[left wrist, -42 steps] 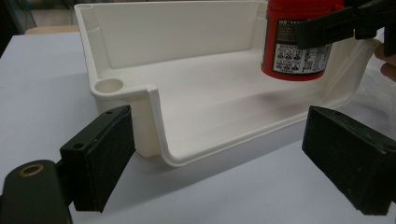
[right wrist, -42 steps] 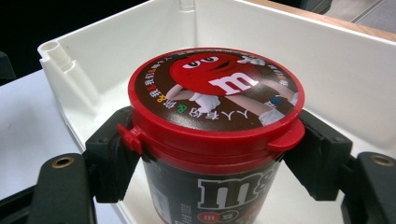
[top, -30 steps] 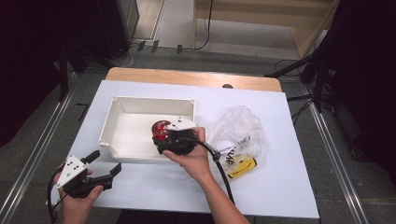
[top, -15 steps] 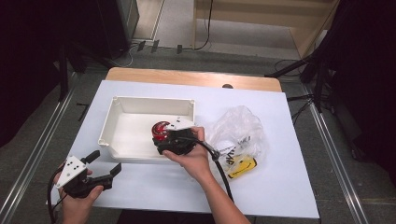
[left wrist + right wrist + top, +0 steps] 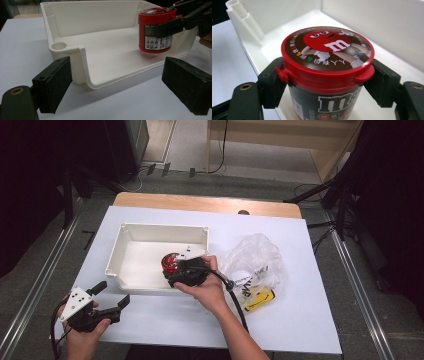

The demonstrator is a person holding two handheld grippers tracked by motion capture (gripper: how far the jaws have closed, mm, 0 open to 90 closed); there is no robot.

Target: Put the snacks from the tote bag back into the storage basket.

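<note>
My right gripper (image 5: pixel 325 86) clamps the upright candy tub (image 5: pixel 325 75), held just above the white tray (image 5: pixel 82 65) floor; straight down lies the floor; my left gripper (image 5: pixel 125 87) gapes outside the tray's near wall.

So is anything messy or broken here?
Nothing looks broken or spilled. The right claw holds the candy tub upright over the white tray; a crumpled plastic bag lies beside it.

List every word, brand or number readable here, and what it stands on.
"m": white letter on the red figure on the tub's lid.
"m": large white letters, cut off at the frame edge, on the tub wall.
Ring of print around the lid: not legible.
Panel on the tub's side: too small.
Print on the bag and yellow pack: blurred.
</note>
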